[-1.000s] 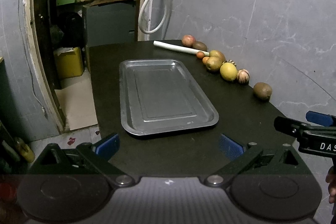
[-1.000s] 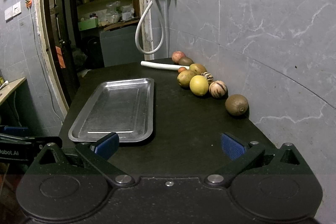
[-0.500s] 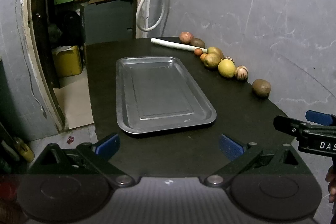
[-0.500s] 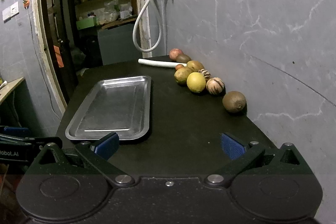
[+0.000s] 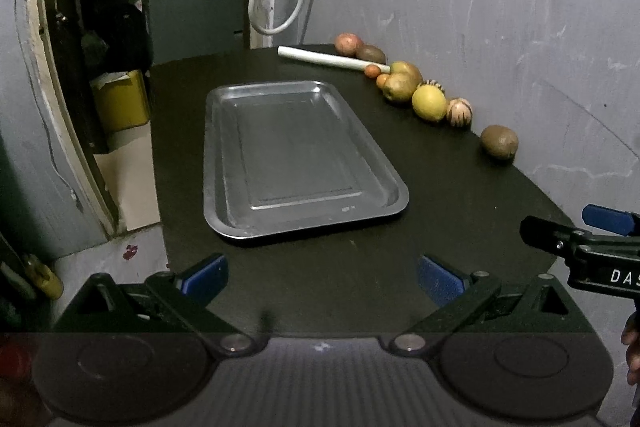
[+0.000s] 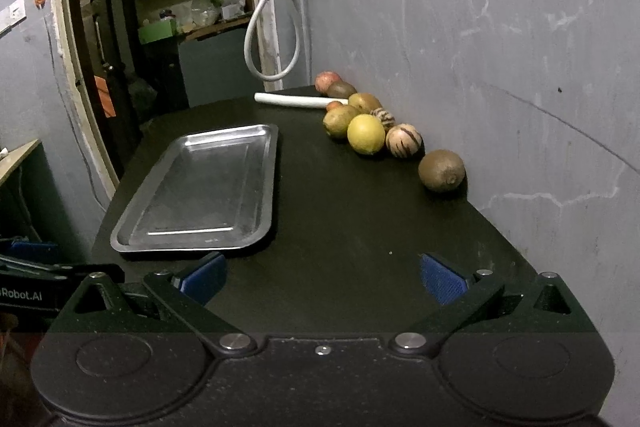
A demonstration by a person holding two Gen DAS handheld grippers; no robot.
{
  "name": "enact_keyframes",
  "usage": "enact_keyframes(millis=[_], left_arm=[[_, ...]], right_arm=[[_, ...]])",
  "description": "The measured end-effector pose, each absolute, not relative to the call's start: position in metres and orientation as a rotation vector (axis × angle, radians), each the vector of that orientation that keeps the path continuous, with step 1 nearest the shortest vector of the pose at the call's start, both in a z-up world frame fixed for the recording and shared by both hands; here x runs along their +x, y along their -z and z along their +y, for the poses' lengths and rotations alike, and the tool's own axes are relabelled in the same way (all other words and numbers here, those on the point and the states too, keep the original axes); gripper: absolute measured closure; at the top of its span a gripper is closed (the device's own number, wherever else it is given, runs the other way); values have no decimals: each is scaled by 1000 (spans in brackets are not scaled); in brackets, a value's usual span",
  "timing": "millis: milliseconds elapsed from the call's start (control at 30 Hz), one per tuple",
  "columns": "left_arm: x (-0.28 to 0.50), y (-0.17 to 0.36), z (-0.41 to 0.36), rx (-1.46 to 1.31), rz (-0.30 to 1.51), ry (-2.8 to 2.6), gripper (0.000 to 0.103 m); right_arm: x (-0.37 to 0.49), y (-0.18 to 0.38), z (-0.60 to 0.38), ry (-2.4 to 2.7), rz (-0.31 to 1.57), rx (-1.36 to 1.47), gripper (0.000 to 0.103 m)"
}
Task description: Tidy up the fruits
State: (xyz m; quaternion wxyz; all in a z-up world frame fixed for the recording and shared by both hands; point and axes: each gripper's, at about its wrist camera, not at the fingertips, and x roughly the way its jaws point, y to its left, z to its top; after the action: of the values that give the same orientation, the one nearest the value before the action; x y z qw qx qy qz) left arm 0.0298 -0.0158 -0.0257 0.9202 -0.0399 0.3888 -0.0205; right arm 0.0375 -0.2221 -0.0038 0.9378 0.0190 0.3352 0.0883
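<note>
An empty metal tray (image 5: 296, 155) (image 6: 204, 187) lies on the black table (image 5: 460, 195) (image 6: 360, 219). Several fruits line the wall: a kiwi (image 5: 499, 142) (image 6: 441, 170) nearest, a striped fruit (image 5: 459, 111) (image 6: 404, 141), a yellow lemon (image 5: 429, 103) (image 6: 365, 134), green-brown fruits (image 5: 400, 87) (image 6: 340, 121), small orange ones (image 5: 373, 70) and a red apple (image 5: 348, 43) (image 6: 327, 81) farthest. My left gripper (image 5: 322, 277) is open and empty over the near table edge before the tray. My right gripper (image 6: 322, 277) is open and empty, near the table's front; it also shows in the left wrist view (image 5: 580, 239).
A white tube (image 5: 328, 58) (image 6: 298, 100) lies at the far end by the fruits. A grey wall (image 6: 500, 47) bounds the table on the right. A hose (image 6: 272, 39) hangs in the corner. A doorway and floor lie left of the table.
Both grippers have shifted slightly forward and up, so the table and fruits sit a little lower and nearer in view. Nothing on the table has moved.
</note>
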Motion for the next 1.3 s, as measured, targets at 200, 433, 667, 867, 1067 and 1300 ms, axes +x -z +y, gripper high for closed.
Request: enact_keyframes(millis=[200,433,667,867,1067,1300], left_arm=[[46,32,-17,-94,841,48,0],[88,33,-25,-67,861,71,0],[153,30,-43,-45,857,117,0],[212,31,-67,-36,855,181,0],[282,34,-100,-41,871,260,0],[339,53,-134,-49,908,298,1]], right_arm=[[50,14,-224,-173,719,44,1],[78,23,-232,-135,726,25,1],[120,35,-242,-71,698,-6,1],[164,49,-252,-9,718,35,1],[197,68,-264,92,757,115,1],[229,79,-273,166,760,221,9]])
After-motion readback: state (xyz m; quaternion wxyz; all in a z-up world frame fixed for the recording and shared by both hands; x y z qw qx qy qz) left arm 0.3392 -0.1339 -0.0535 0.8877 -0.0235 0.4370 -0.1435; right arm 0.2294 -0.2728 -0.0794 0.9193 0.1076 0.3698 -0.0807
